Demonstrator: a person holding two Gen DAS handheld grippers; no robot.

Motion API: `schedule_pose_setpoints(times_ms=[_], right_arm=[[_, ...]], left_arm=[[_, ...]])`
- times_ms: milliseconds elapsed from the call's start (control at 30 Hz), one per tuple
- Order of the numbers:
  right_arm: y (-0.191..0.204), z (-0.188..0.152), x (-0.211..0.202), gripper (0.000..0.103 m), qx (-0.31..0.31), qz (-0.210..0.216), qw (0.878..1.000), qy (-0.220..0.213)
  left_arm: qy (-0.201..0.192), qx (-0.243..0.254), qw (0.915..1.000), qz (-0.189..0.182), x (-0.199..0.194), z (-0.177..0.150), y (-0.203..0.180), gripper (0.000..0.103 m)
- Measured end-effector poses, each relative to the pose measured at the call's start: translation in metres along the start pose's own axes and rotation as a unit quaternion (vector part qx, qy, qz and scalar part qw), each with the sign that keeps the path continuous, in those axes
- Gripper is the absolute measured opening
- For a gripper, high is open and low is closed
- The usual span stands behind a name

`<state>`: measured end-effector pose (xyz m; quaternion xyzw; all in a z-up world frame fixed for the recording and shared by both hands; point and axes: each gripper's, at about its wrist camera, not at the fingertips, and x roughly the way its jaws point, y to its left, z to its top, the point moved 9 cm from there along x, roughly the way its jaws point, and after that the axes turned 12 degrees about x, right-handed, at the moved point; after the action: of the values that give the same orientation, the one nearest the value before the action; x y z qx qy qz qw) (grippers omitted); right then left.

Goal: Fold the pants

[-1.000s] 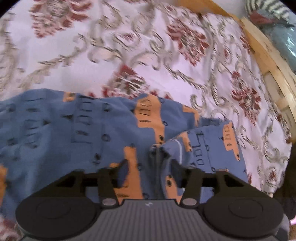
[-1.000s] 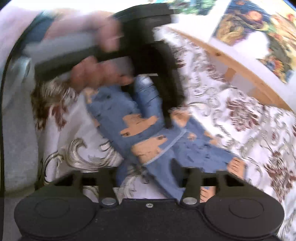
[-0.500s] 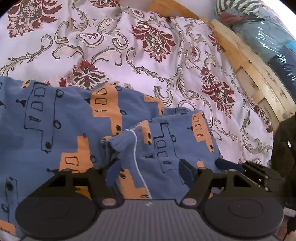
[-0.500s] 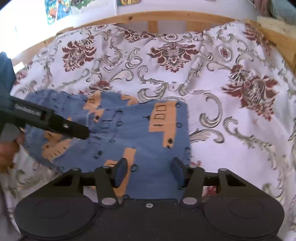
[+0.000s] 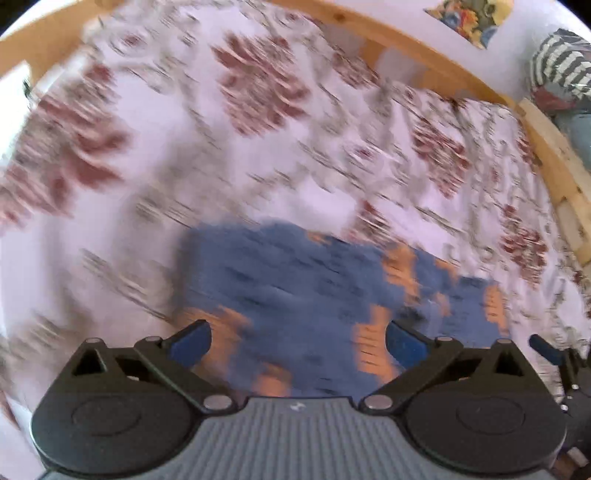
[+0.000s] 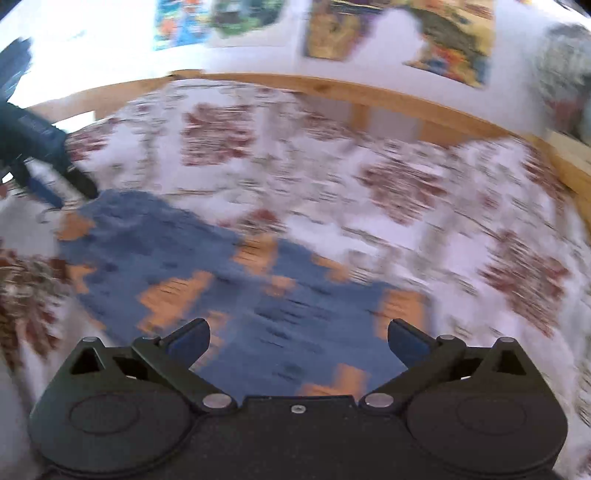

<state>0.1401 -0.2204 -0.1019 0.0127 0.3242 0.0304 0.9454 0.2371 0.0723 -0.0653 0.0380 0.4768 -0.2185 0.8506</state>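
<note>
The blue pants [image 5: 303, 291] with orange truck prints lie folded on the flowered bedspread; both views are motion-blurred. My left gripper [image 5: 297, 341] hangs just above the near edge of the pants, open wide, with nothing between its fingers. The same pants [image 6: 221, 280] spread out below my right gripper [image 6: 297, 339], which is open too and holds nothing. The left gripper [image 6: 55, 177] also shows at the far left of the right wrist view, by the pants' far corner. A fingertip of the right gripper [image 5: 546, 350] pokes in at the lower right of the left wrist view.
A wooden bed frame [image 5: 417, 55] runs along the back and right side [image 5: 557, 158]. Striped and blue bundles [image 5: 561, 70] sit beyond the right rail. Posters [image 6: 399, 33] hang on the wall behind. The bedspread [image 6: 406, 184] stretches beyond the pants.
Both grippers have opened wide and pulled back and up from the pants. The left one let go of the folded edge, which now lies flat on the bed.
</note>
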Motion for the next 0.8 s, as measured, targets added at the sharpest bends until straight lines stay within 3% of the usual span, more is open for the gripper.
schedule_pose_setpoints(times_ms=[67,133,267,467,567,800], right_arm=[[0.03,0.001,0.014,0.102,-0.029,0.011,1.0,0.007],[0.057,-0.002,0.027,0.102,-0.065,0.016,0.998,0.02],[0.098,-0.005,0.038,0.102,-0.113,0.042,0.992,0.019],[0.113,0.001,0.066,0.102,-0.122,-0.003,0.992,0.017],[0.11,-0.008,0.092,0.102,-0.128,-0.035,0.99,0.042],[0.098,-0.011,0.112,0.102,-0.075,-0.021,0.995,0.058]], left_arm=[[-0.001,0.017,0.9998,0.014,-0.001,0.007,0.029,0.103],[0.002,0.046,0.9989,0.005,0.003,0.012,0.045,0.103],[-0.007,0.119,0.991,-0.061,0.006,0.019,0.048,0.103],[-0.003,0.183,0.9781,-0.099,0.006,0.015,0.039,0.103],[0.019,0.167,0.9783,-0.121,0.007,0.005,0.038,0.102],[0.019,0.077,0.981,-0.177,0.01,-0.009,0.032,0.102]])
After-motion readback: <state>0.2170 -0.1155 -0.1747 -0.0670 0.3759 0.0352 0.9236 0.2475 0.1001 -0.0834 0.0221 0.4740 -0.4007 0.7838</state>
